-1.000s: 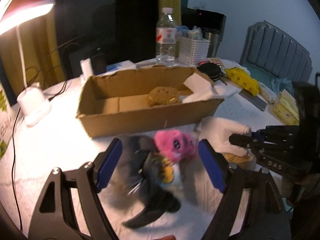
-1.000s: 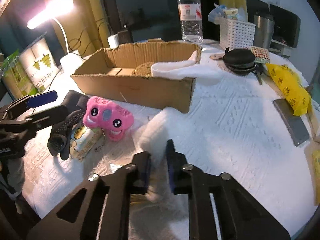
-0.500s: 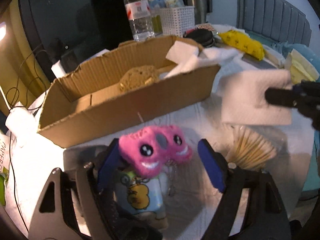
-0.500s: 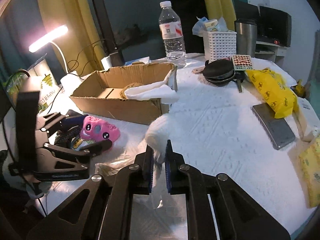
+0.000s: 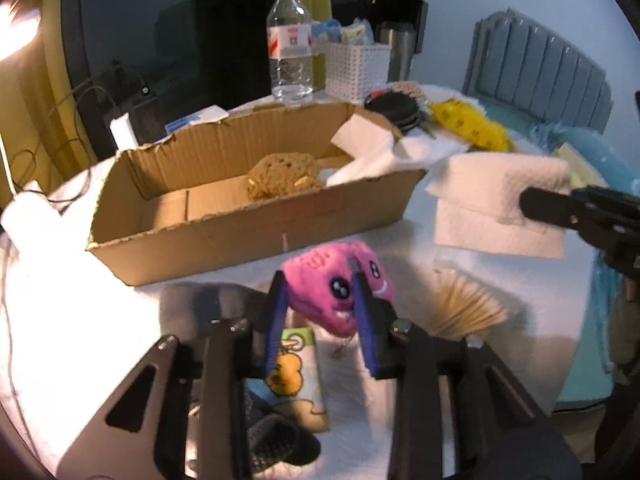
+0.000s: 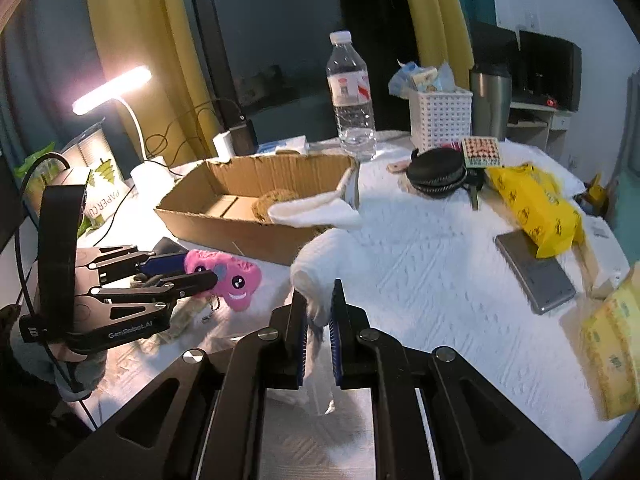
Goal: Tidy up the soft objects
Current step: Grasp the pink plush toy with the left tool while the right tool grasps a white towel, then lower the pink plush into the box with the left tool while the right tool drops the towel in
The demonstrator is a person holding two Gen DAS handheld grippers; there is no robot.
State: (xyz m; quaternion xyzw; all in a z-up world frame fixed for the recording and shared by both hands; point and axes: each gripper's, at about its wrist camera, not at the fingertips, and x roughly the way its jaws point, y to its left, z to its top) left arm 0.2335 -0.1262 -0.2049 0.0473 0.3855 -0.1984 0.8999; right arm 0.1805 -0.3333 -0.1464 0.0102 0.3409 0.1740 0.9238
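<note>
The pink plush toy is fuzzy cloth, and the white towel looks like soft, waffled terry. The cardboard box is matt brown corrugated paper with torn edges; the tan lump inside looks knitted. A textured white cloth covers the counter. The water bottle is clear glossy plastic, the tumbler brushed metal, the basket perforated white plastic. The left tongs are matt black plastic with ribbed blue pads

Home rm (curtains, desk lamp, bottle)
</note>
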